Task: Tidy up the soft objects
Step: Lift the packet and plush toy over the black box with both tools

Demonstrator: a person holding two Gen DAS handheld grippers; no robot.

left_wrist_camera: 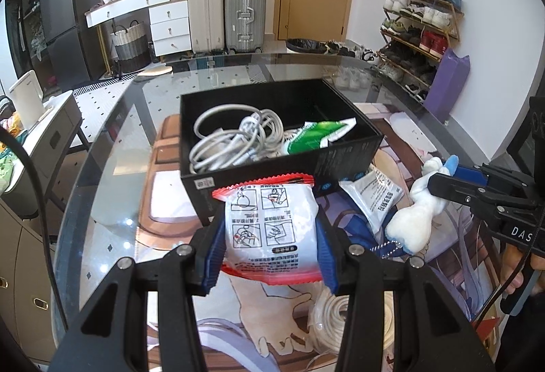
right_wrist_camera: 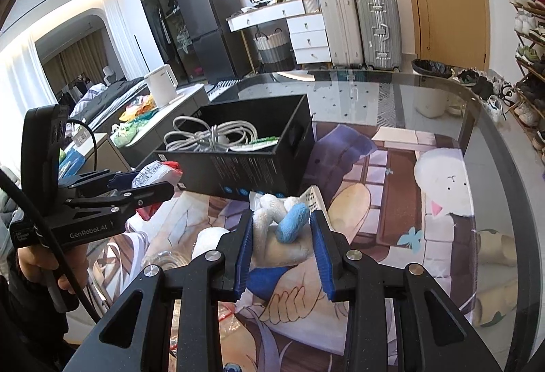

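The left gripper (left_wrist_camera: 272,235) pinches a white packet with red edges (left_wrist_camera: 269,225) between its jaws, held above the glass counter (left_wrist_camera: 102,174), just before the black box (left_wrist_camera: 340,160). The right gripper (right_wrist_camera: 282,235) has its jaws pressed on a white plush toy with a blue part (right_wrist_camera: 289,229), also lifted near the box. A white sachet (left_wrist_camera: 374,198) lies beside the box on the printed mat (right_wrist_camera: 391,174). Inside the box rest grey cables (left_wrist_camera: 231,140) and a green packet (left_wrist_camera: 316,137).

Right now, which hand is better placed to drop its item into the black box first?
Left: its red-edged white packet hangs right at the black cardboard box front wall; the right's white plush toy sits farther back.
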